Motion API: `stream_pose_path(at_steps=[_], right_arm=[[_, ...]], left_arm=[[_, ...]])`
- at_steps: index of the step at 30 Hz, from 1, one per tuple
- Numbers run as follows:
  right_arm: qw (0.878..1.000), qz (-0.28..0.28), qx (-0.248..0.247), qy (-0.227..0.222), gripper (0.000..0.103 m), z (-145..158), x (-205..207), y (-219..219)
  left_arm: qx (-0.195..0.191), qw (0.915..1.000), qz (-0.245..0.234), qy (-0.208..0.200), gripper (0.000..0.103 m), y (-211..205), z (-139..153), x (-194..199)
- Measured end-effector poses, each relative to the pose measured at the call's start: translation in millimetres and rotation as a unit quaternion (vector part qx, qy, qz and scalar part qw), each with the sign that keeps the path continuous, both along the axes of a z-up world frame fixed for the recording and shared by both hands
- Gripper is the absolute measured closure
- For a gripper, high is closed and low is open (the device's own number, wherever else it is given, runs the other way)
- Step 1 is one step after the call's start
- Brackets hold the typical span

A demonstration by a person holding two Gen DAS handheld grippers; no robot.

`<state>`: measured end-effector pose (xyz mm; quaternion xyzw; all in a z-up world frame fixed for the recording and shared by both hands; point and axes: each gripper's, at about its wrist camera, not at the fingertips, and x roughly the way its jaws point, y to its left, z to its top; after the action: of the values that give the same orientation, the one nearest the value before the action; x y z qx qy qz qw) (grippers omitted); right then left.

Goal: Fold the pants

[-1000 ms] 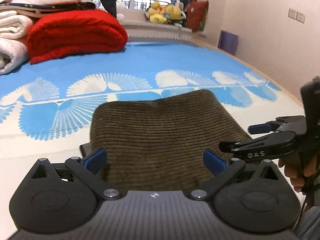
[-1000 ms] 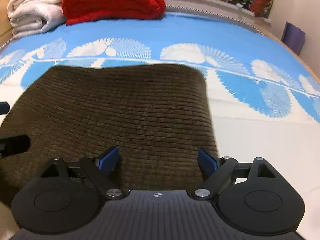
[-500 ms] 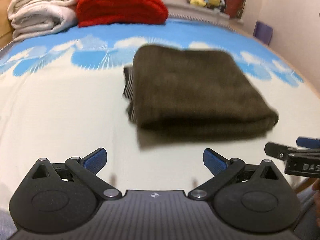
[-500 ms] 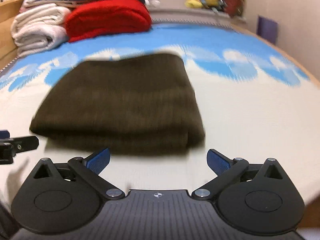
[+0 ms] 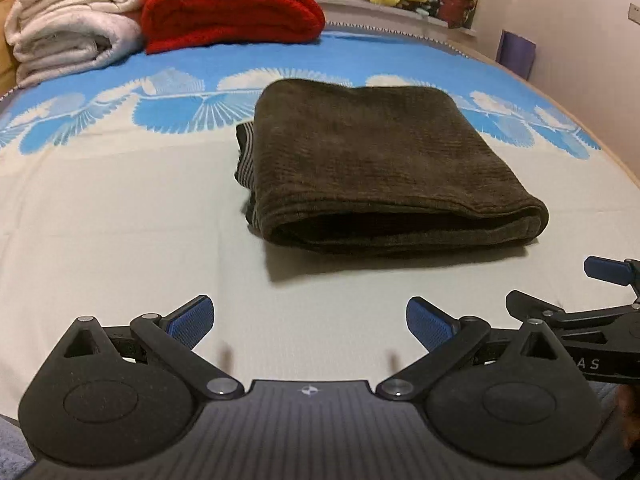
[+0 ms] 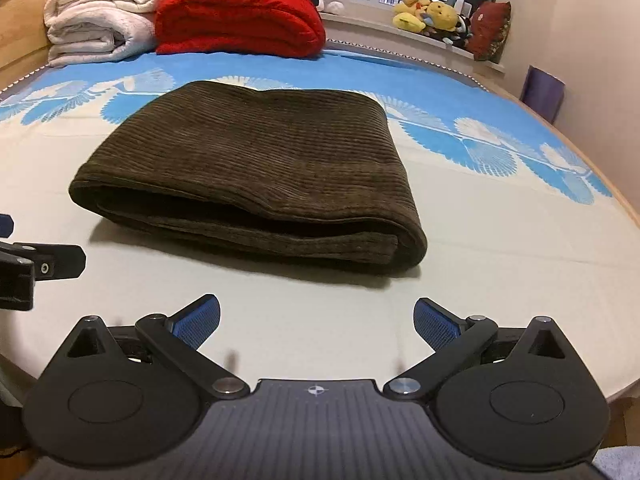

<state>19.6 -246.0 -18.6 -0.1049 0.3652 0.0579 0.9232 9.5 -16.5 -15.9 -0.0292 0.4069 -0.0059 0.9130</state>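
Observation:
The brown corduroy pants (image 5: 380, 160) lie folded into a thick rectangle on the bed, with the layered edge towards me; they also show in the right wrist view (image 6: 260, 168). A striped waistband edge (image 5: 244, 152) sticks out at the bundle's left side. My left gripper (image 5: 310, 320) is open and empty, held back from the pants over the cream sheet. My right gripper (image 6: 316, 320) is open and empty, also short of the pants. Its side shows in the left wrist view (image 5: 580, 312) at the right edge.
The bed sheet (image 5: 120, 220) is cream near me and blue patterned farther off. A red blanket (image 5: 232, 12) and white folded blankets (image 5: 68, 28) are stacked at the far left. Plush toys (image 6: 428, 16) sit on the window ledge. A wall runs along the right.
Both grippers have drawn back from the pants towards the near bed edge. A second ago they were right over the cloth; now the whole folded bundle lies free in front of them.

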Motion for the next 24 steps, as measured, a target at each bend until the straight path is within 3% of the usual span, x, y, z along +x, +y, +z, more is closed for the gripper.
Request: stream_pose_path(at_steps=[8,24], right_arm=[[1.0,0.009,-0.005,-0.002,0.001,-3.0,2.2,1.2],[1.0,0.019,-0.011,-0.006,0.001,-2.1,1.5,4.0]], left_arm=[[0.002,0.9998,0.002,0.019,0.001,-3.4,-5.8,7.4],[0.014,0.9998,0.005,0.014,0.001,-6.1,-5.6,6.9]])
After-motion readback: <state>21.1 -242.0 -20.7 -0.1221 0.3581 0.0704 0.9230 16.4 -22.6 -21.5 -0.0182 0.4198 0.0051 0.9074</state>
